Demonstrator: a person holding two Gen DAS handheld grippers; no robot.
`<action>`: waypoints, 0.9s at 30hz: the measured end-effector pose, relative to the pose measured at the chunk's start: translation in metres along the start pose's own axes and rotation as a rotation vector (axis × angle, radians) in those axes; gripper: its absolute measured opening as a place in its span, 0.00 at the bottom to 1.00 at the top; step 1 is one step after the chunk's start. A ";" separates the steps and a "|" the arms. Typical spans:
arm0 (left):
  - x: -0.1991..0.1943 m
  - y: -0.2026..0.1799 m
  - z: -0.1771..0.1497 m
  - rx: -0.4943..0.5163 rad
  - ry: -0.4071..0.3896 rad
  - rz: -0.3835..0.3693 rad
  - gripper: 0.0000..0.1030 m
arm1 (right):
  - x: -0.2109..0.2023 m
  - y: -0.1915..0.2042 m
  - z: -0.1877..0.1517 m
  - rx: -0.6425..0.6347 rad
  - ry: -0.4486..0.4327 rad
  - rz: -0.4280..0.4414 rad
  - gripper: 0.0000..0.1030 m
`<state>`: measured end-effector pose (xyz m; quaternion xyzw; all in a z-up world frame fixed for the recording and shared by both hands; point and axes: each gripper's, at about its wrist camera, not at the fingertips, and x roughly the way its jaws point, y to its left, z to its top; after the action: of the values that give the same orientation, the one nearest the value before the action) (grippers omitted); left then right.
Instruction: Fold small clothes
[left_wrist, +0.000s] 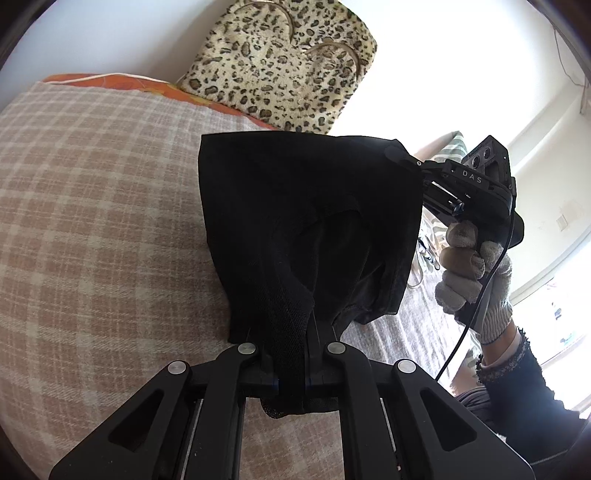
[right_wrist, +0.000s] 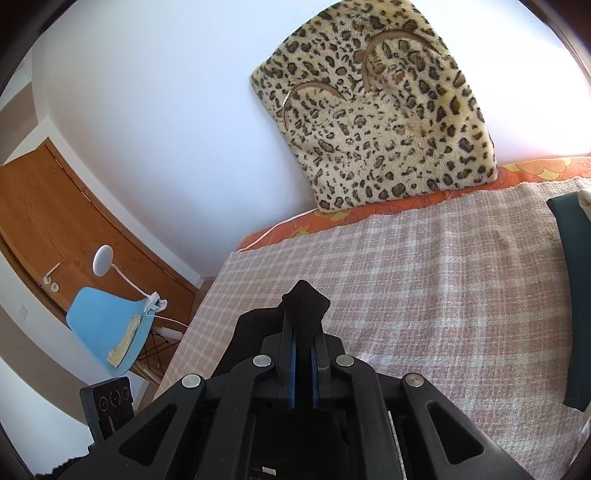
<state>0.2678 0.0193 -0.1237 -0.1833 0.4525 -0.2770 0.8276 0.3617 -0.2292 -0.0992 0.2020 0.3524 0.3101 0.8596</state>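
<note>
A small black garment hangs in the air above the plaid blanket, stretched between both grippers. In the left wrist view my left gripper is shut on a bunched mesh edge of the garment at the bottom. My right gripper pinches its upper right corner, and a gloved hand holds that tool. In the right wrist view my right gripper is shut on a black fold of the garment, which sticks up past the fingertips. The rest of the cloth is hidden below the tool.
A leopard-print cushion leans on the white wall behind the bed. An orange floral sheet shows under the blanket. A dark green item lies at the right edge. A blue chair, a clip lamp and a wooden door stand left of the bed.
</note>
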 end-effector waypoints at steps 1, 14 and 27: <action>0.001 -0.006 0.003 0.017 -0.003 -0.004 0.06 | -0.006 -0.001 0.002 0.003 -0.010 -0.007 0.03; 0.065 -0.030 -0.004 0.098 0.145 0.011 0.08 | -0.042 -0.053 -0.001 0.058 0.013 -0.136 0.03; 0.047 0.012 0.053 -0.134 0.056 -0.036 0.28 | -0.016 -0.101 0.004 0.107 0.054 -0.183 0.03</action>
<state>0.3372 0.0020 -0.1332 -0.2385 0.4895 -0.2658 0.7955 0.3952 -0.3137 -0.1465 0.2059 0.4085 0.2163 0.8625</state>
